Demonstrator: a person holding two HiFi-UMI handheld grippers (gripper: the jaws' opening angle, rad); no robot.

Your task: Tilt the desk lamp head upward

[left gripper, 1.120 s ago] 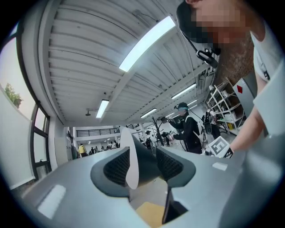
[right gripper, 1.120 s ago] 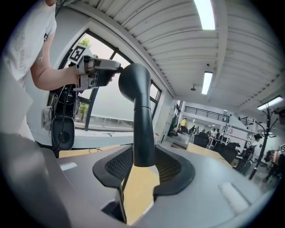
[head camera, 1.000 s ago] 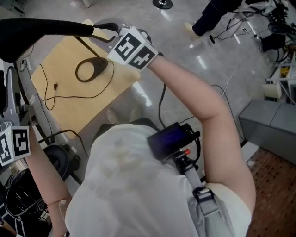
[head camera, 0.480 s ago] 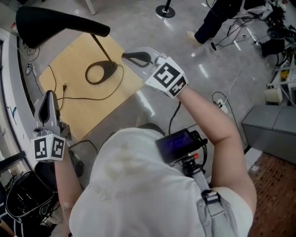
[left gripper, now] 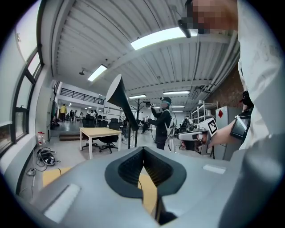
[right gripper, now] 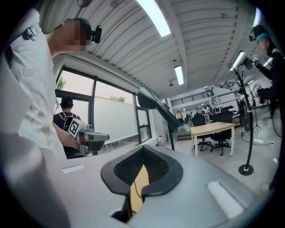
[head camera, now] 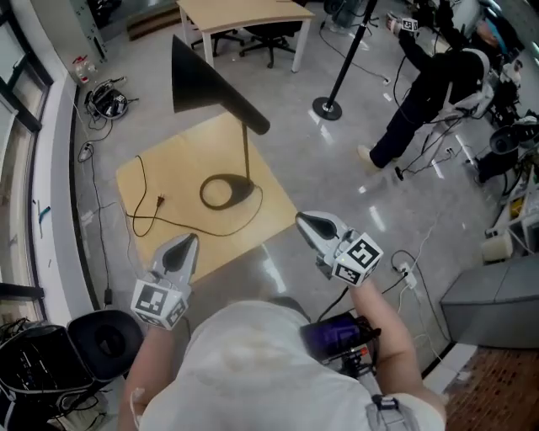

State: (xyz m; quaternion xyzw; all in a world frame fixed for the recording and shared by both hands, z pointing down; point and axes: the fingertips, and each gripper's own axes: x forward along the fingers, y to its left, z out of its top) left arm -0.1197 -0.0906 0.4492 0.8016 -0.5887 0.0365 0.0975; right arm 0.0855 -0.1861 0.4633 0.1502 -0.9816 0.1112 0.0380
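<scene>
The black desk lamp stands on a small light-wood table (head camera: 168, 244), its round base (head camera: 226, 192) near the middle. Its thin stem (head camera: 246, 151) carries the cone-shaped head (head camera: 206, 84), which slants up toward the far left. My left gripper (head camera: 181, 250) hovers at the table's near edge. My right gripper (head camera: 316, 226) hangs just off the near right corner. Both are well clear of the lamp. Their jaws have just been closing and stand shut with nothing between them (left gripper: 143, 153) (right gripper: 142, 156). The lamp head (left gripper: 116, 93) (right gripper: 153, 104) shows ahead in both gripper views.
The lamp's black cord with its plug (head camera: 147, 210) lies loose on the table. A black pole on a round foot (head camera: 327, 108) and a person in dark clothes (head camera: 421, 93) stand at the far right. A wooden desk (head camera: 244, 13) is beyond; a grey cabinet (head camera: 497, 295) at right.
My right gripper has come off the lamp head and drawn back to the table's near right. The left gripper has swung in toward the near edge. The whole lamp now shows farther off.
</scene>
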